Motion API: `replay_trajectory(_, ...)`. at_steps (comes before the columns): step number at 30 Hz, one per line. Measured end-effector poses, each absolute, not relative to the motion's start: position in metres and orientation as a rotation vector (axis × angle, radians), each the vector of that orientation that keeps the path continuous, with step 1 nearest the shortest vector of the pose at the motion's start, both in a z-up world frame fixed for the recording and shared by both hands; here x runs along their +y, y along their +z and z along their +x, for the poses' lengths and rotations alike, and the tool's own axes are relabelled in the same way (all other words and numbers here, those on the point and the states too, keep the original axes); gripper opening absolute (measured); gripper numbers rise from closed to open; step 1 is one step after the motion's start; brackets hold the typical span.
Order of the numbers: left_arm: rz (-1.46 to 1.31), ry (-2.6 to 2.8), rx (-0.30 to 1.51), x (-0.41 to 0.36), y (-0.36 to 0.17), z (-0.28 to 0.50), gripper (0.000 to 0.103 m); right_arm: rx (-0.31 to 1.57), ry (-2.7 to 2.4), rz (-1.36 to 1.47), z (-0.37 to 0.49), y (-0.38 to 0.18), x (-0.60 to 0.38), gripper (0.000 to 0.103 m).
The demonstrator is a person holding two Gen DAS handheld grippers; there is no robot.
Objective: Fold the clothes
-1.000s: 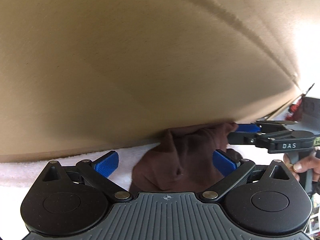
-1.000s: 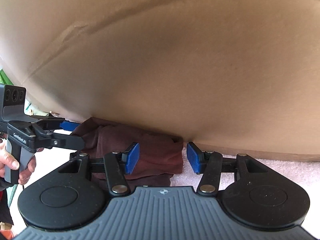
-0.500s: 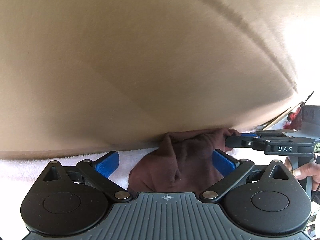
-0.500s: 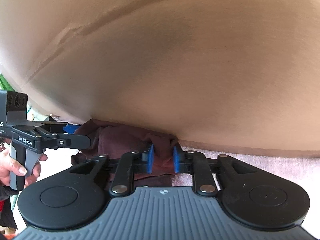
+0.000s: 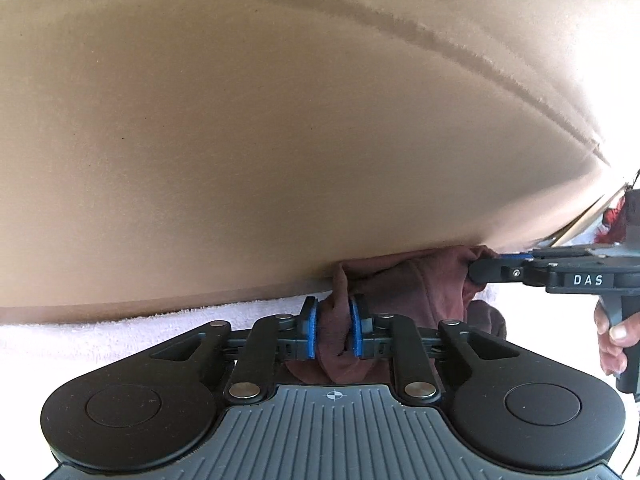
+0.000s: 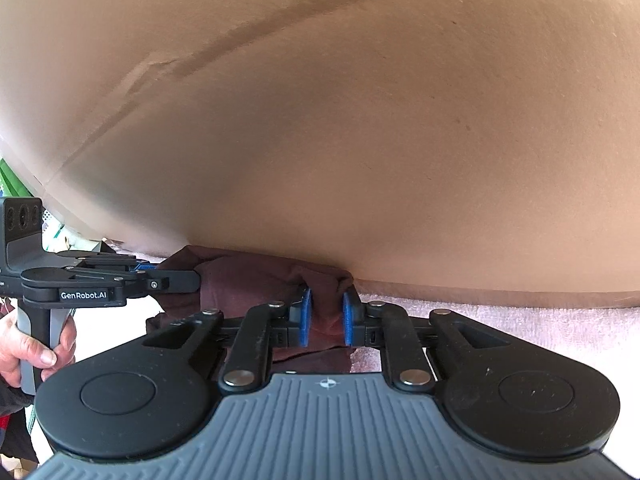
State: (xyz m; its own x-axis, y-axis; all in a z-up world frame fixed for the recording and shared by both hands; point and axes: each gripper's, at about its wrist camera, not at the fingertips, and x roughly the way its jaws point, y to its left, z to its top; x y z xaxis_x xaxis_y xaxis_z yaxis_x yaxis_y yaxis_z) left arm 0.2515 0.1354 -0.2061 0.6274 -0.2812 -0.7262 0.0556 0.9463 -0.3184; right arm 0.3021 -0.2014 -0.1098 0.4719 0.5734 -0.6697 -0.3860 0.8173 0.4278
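A dark maroon garment [image 5: 404, 284] lies bunched on a white towel [image 5: 160, 320], against the foot of a tan cardboard wall. My left gripper [image 5: 333, 330] is shut on its left end, cloth pinched between the blue pads. In the right wrist view the same maroon garment [image 6: 256, 276] shows, and my right gripper [image 6: 325, 317] is shut on its right end. Each view shows the other gripper from the side, gripping the far end of the cloth: the right gripper [image 5: 478, 270] and the left gripper [image 6: 192, 280]. A hand [image 6: 28, 344] holds the handle.
A tall tan cardboard wall [image 5: 280, 120] fills most of both views just behind the garment. The pale pinkish-white towel [image 6: 520, 320] covers the surface beneath. A hand [image 5: 616, 332] holds the right gripper's handle at the right edge.
Both grippers went from open to shut on the garment: the right one closed about half a second ago, the left one since then. The cloth is now bunched between the pads.
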Motion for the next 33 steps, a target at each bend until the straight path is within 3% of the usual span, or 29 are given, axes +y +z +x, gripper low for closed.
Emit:
replay_trajectory(4,-0.326,-0.198,0.865,0.142,-0.204,0.248,0.015,0.886,0.6,0.223,0.298,-0.106,-0.203,0.009)
replay_trajectory(14,-0.39,-0.216,0.802,0.15,-0.187,0.227,0.015,0.756,0.644,0.203,0.262,-0.062,-0.227,0.008)
replay_trajectory(24,-0.206,-0.284,0.689,0.124,-0.142,0.104,0.015,0.68,0.756,0.096,0.148,-0.016,-0.248,0.008)
replay_trajectory(33,-0.051,-0.263,0.857,0.09,-0.227,0.014,0.016,0.823,0.797,-0.308,0.062,-0.089,-0.235,0.008)
